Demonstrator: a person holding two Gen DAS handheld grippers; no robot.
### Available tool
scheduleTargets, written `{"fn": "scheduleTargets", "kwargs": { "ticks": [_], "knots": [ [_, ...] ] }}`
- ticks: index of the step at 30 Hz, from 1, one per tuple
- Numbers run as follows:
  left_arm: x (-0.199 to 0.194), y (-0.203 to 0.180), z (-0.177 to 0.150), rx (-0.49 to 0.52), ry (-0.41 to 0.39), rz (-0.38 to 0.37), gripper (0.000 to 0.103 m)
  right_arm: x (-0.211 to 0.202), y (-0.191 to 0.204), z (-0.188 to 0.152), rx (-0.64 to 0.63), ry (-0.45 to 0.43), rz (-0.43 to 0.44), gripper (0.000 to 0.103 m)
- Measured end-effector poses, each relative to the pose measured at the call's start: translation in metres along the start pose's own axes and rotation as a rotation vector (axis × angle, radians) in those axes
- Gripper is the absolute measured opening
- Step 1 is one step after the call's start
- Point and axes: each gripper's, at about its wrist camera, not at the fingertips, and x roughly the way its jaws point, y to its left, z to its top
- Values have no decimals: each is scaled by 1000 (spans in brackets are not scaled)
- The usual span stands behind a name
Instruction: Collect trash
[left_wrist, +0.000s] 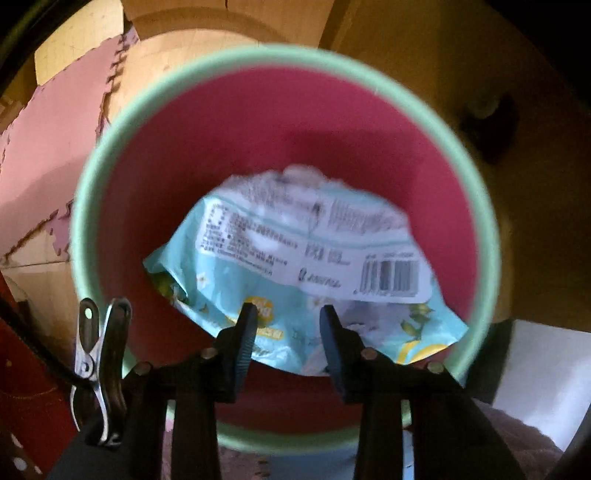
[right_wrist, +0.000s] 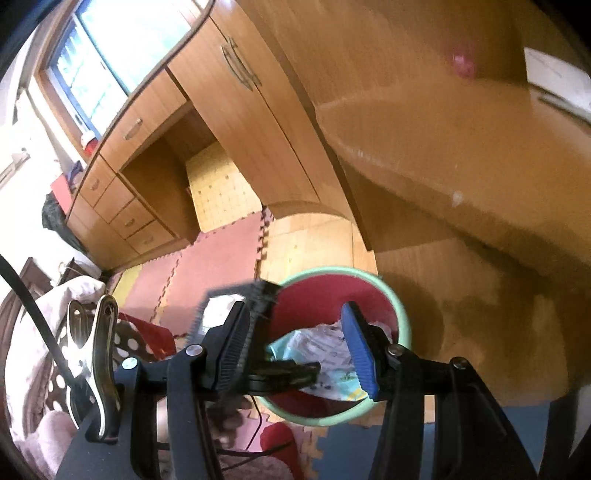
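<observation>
Through the left wrist camera we look straight down into the bin, pink inside with a pale green rim. The left gripper hangs over it, jaws parted with a clear gap and nothing pinched between them. Just beyond its fingertips a crumpled light-blue wrapper lies inside the bin, barcode label up, slumped against the near wall. We judge it thin, light and crinkly, likely slick film. If we must lift it again, a raised fold or the crumpled edge nearest the fingertips is the best place to pinch, not the flat label.

Through the right wrist camera the right gripper points down at an angle, jaws about half apart and gripping nothing. Past its fingertips stands the same bin on the floor, the wrapper visible inside with some paler crumpled material we cannot identify. The left gripper's dark fingers reach across the bin mouth. A foam mat lies beyond to the left.
</observation>
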Motion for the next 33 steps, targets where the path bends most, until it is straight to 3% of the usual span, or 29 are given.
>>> {"fn": "scheduleTargets", "kwargs": {
  "ticks": [8,16,25,33],
  "knots": [
    [38,-8,17,2,62,120,39,-16,-3,4,-18,-38,-11,54],
    [38,-8,31,-9,46,127,44,-18,-12,7,2,-41,-17,54],
    [-5,8,16,-79,-6,55,49,-23,-10,9,-3,-58,4,54],
    [-77,-1,0,-82,-157,6,52,-36,-8,13,-7,-86,27,54]
  ]
}}
